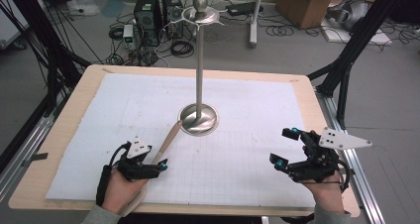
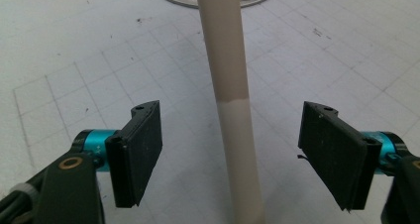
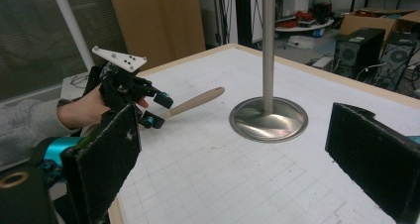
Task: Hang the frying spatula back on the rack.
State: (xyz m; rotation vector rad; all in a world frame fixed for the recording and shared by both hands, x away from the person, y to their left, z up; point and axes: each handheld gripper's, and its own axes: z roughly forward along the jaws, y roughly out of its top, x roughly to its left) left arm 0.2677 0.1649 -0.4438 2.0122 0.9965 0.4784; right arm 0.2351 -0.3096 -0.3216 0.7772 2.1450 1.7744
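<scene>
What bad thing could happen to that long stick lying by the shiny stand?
1. The left gripper's jaws stand apart on both sides of the long beige wooden stick, not touching it. If they close off-centre, the stick may roll or slip out.
2. The stick's tip lies near the round base of the tall silver metal stand, so lifting it carelessly might knock the stand.

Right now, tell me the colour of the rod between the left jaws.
Beige rod, paler toward the gripper; clearest in the left gripper view.
</scene>
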